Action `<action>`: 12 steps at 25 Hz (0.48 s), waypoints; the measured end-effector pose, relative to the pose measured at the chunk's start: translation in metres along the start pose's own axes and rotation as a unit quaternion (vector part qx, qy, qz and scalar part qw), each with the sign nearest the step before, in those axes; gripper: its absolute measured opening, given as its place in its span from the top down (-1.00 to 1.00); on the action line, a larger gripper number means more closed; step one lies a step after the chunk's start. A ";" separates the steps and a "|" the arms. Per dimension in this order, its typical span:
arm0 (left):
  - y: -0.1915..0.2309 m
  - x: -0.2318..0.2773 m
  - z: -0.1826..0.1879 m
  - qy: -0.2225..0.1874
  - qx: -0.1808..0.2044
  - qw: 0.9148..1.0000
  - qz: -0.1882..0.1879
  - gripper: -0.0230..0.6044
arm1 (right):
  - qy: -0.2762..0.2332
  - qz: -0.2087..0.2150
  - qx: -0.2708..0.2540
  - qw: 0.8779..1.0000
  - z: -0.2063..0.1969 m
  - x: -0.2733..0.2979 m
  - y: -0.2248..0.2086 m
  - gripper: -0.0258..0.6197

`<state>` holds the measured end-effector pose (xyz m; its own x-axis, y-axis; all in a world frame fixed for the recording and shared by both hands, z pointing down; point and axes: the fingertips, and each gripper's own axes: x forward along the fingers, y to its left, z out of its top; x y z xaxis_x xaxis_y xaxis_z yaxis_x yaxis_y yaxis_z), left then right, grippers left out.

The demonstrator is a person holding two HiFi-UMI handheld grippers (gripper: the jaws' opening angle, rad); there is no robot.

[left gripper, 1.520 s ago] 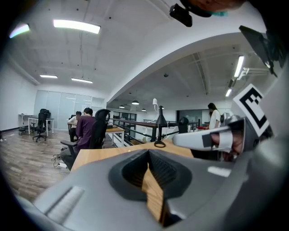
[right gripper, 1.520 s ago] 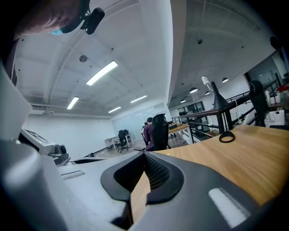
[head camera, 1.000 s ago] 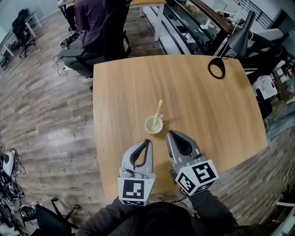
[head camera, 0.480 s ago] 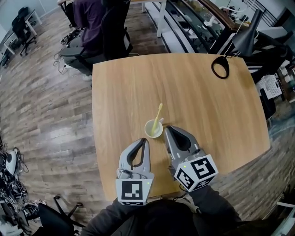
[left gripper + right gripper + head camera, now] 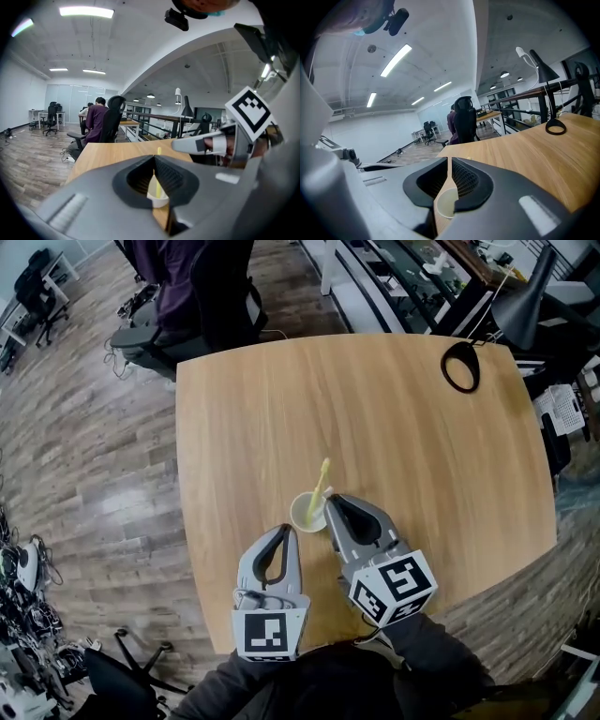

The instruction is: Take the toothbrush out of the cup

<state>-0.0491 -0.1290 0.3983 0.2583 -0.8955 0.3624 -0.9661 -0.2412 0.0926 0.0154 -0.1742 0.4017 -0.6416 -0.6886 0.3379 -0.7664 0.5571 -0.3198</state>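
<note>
toothbrush [image 5: 321, 486]: yellow, one. Stands head-up in the cup, leaning towards the table's far side. Not out yet.
cup [image 5: 307, 512]: white, one. Upright on the table near my edge, nothing else in it that I can see.
progress: approach only, as I judge it. No grip on the brush, so grasp, lift clear and set down are all left.
right gripper [image 5: 330, 502]: tip just beside the cup's right rim; can't tell if it touches. Jaws have just been cracking apart, barely a slit, with nothing between the pads. The cup only shows through the gap in the right gripper view.
left gripper [image 5: 284, 532]: tip near the cup's near-left side, apart from it. Jaws clenched and empty.
grippers: two, neither carrying anything.
table [image 5: 403, 437]: one, wood. Apart from the cup and brush it carries only the lamp base.
lamp base [image 5: 460, 368]: one black ring at the far right corner, well apart from the cup.
person [image 5: 187, 277]: one, seated beyond the table's far-left corner.
</note>
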 end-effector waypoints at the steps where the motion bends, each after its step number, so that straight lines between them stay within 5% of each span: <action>1: 0.003 0.004 -0.002 0.005 -0.002 1.000 0.002 0.90 | 0.007 0.002 0.002 1.000 -0.003 0.005 -0.002 0.81; 12: 0.021 0.038 -0.030 0.047 -0.028 0.998 0.005 0.90 | 0.058 -0.010 0.027 0.998 -0.032 0.046 -0.030 0.57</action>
<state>-0.0599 -0.1567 0.4422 0.2499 -0.8580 0.4487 -0.9679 -0.2089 0.1396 0.0080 -0.2072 0.4553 -0.6278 -0.6399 0.4432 -0.7784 0.5152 -0.3587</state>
